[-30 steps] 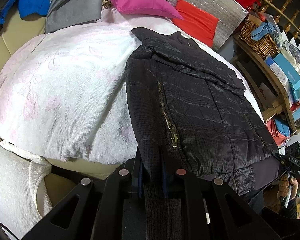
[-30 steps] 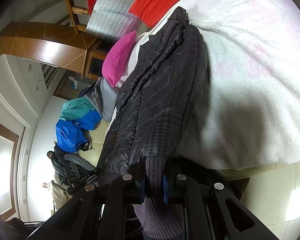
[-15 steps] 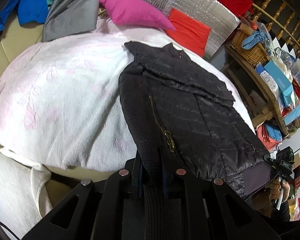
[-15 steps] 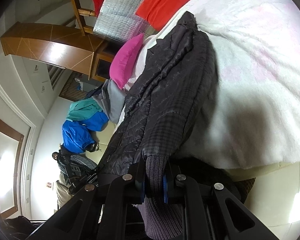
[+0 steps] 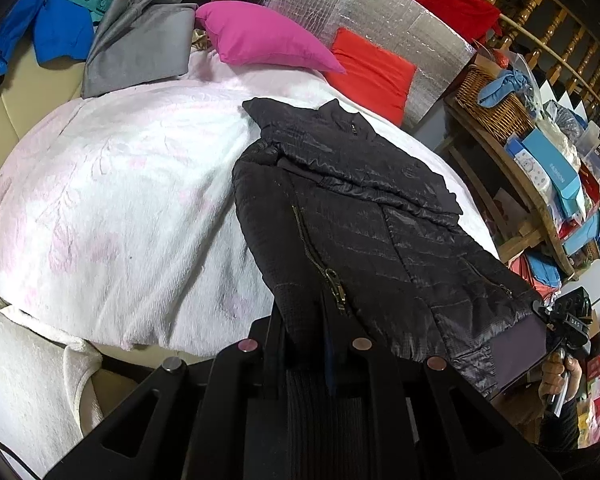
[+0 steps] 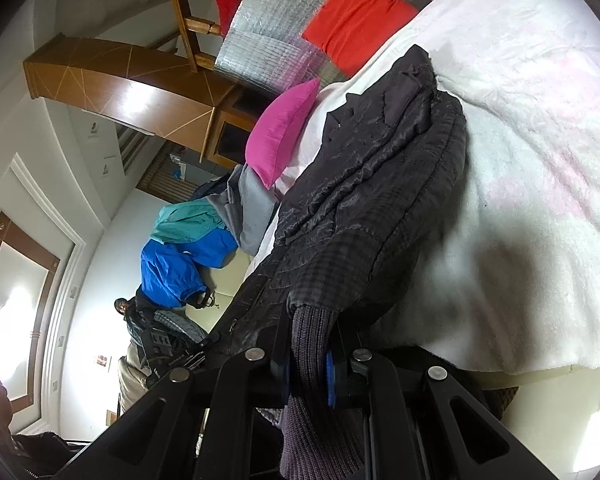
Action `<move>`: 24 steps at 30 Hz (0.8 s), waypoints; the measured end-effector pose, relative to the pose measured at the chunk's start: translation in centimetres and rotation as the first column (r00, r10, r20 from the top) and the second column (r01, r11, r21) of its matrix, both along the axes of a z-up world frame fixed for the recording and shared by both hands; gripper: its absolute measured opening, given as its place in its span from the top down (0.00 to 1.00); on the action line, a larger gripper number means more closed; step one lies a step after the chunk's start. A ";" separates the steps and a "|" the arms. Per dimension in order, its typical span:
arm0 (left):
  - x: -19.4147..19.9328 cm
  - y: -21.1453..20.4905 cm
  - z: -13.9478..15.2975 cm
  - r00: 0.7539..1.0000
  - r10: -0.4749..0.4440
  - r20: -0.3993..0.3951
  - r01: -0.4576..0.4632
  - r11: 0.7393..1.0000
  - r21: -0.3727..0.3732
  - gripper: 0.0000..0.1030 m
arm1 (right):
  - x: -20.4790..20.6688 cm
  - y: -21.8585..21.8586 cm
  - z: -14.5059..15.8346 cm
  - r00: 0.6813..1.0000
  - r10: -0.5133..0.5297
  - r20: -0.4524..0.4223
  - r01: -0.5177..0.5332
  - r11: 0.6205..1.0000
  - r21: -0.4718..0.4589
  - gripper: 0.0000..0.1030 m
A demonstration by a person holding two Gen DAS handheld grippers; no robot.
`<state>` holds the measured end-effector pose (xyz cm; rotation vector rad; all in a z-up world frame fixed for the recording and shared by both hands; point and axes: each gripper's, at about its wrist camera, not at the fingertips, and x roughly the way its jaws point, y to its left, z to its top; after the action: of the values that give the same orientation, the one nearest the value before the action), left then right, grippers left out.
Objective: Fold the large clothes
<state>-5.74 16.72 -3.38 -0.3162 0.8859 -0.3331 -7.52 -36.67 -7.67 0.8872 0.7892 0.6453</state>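
Observation:
A black quilted jacket [image 5: 364, 216] with a brass zip lies lengthwise on the white and pink blanket [image 5: 112, 184], its collar at the far end and its sleeves folded in over the body. My left gripper [image 5: 306, 344] is shut on the ribbed hem at the jacket's near left corner. My right gripper [image 6: 308, 364] is shut on the ribbed hem at the other near corner of the jacket [image 6: 364, 200]. In the left wrist view, the right gripper [image 5: 564, 320] shows at the jacket's right corner, held by a hand. The near hem hangs lifted between both grippers, off the bed's edge.
A pink pillow [image 5: 260, 40], a red pillow [image 5: 372, 72] and a silver foil panel [image 5: 364, 12] stand at the bed's far end. Grey, teal and blue clothes [image 5: 100, 28] are piled at the far left. A cluttered wooden shelf with a wicker basket [image 5: 496, 108] lines the right side.
Both grippers have risen a little with the jacket's hem in them. The jacket sits lower and smaller in both views, and more of the room's far end shows.

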 end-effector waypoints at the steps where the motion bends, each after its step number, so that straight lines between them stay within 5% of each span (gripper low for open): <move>1: 0.0 0.0 0.0 1.000 -0.002 0.002 0.002 1.000 0.000 0.85 | -0.2 -0.1 0.0 1.000 -0.003 0.000 0.003 1.000 -0.001 0.88; 24: 1.8 -1.0 3.0 0.998 -0.027 0.063 0.026 1.000 0.007 0.85 | 1.5 0.2 0.8 0.999 -0.004 0.032 0.004 1.000 0.014 0.88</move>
<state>-3.91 15.74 -0.41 -0.2873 0.8289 -0.3631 -6.06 -36.50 -6.85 0.8886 0.7546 0.6605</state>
